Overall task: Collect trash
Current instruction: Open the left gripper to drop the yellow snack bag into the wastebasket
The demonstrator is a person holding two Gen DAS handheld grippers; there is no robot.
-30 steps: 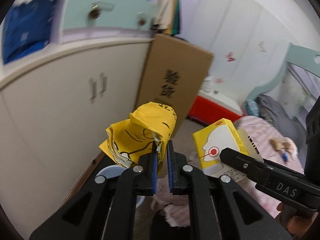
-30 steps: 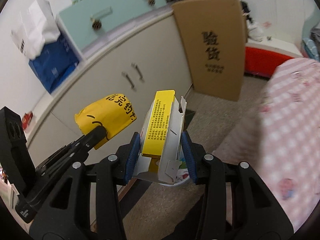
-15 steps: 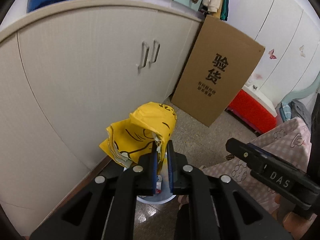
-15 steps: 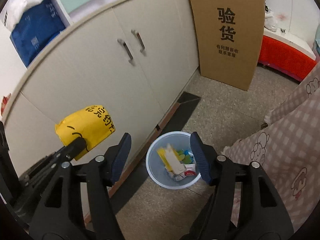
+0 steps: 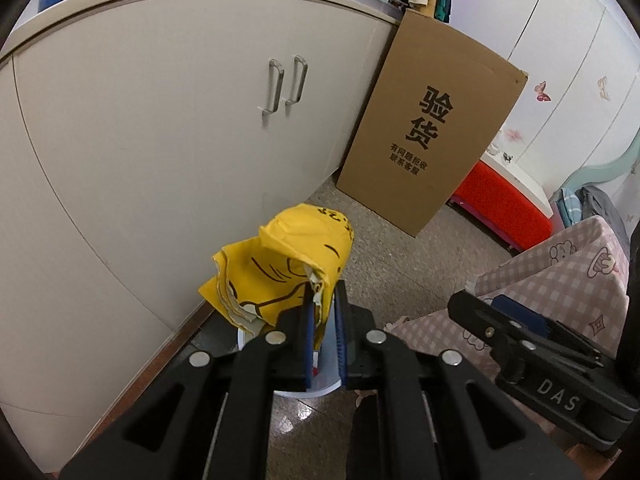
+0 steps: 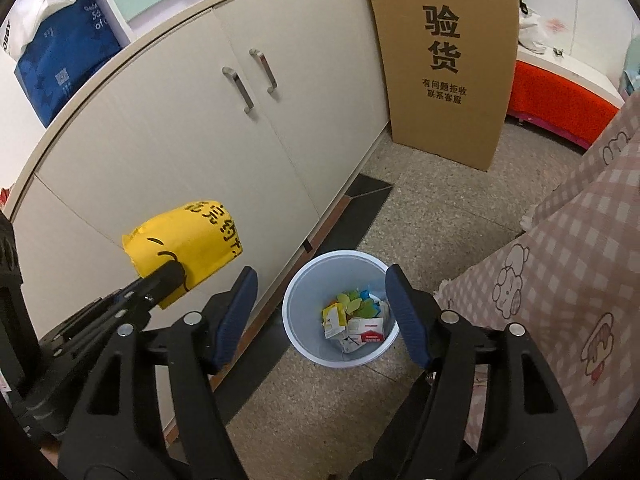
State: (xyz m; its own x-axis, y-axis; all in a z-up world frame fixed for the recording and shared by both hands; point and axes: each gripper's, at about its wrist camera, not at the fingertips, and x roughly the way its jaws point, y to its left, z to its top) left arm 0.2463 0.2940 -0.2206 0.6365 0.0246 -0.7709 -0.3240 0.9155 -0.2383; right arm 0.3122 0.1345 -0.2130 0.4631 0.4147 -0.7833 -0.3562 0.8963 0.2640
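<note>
Your right gripper [image 6: 320, 300], jaws just opened and empty, over pale bin [image 6: 298, 322] of cartons [image 6: 360, 320]; yellow wrapper [image 6: 188, 240] left.

Left gripper [image 5: 323, 300] pointed steeply down, jaws nearly closed and clamped on a crumpled yellow paper bag [image 5: 286, 268]; its black frame also showed at the left edge of the right wrist view. Right gripper [image 6: 320, 300] pointed steeply down too, blue pads [image 6: 236, 312] set wide apart after just opening, nothing between them. Right gripper sat just beside the left one, apart from it.
</note>
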